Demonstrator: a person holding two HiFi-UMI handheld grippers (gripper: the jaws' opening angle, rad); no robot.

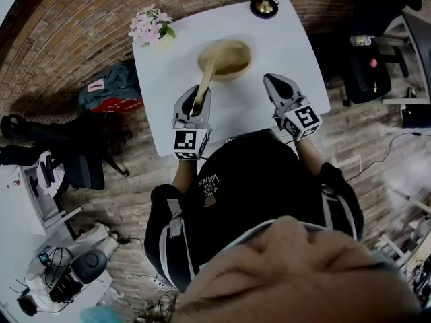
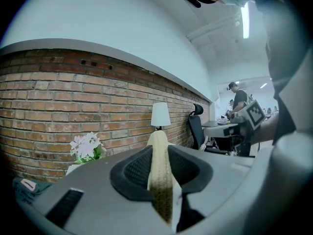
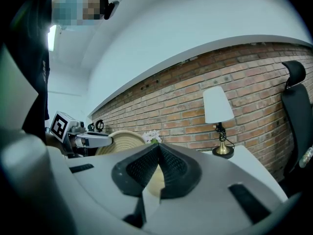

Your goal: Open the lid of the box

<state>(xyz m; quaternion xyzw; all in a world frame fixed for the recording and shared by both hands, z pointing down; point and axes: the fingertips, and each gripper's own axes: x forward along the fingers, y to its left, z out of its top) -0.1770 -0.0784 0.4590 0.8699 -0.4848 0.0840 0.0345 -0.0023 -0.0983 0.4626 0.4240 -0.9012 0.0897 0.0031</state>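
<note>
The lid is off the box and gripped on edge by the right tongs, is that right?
Not quite. The lid is off the box and gripped on edge, but by the left tongs, not the right ones. The left gripper view shows it clamped between those jaws. The right tongs are shut on nothing.

Head view: steeply down over table (image 1: 296,52). Both gripper views: low, level, toward brick wall (image 2: 49,97). All share lamp (image 1: 264,5), table's 12 o'clock.

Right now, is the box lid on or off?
Off. The left gripper grips the lid on edge, and the round box behind it shows its bare inside.
</note>
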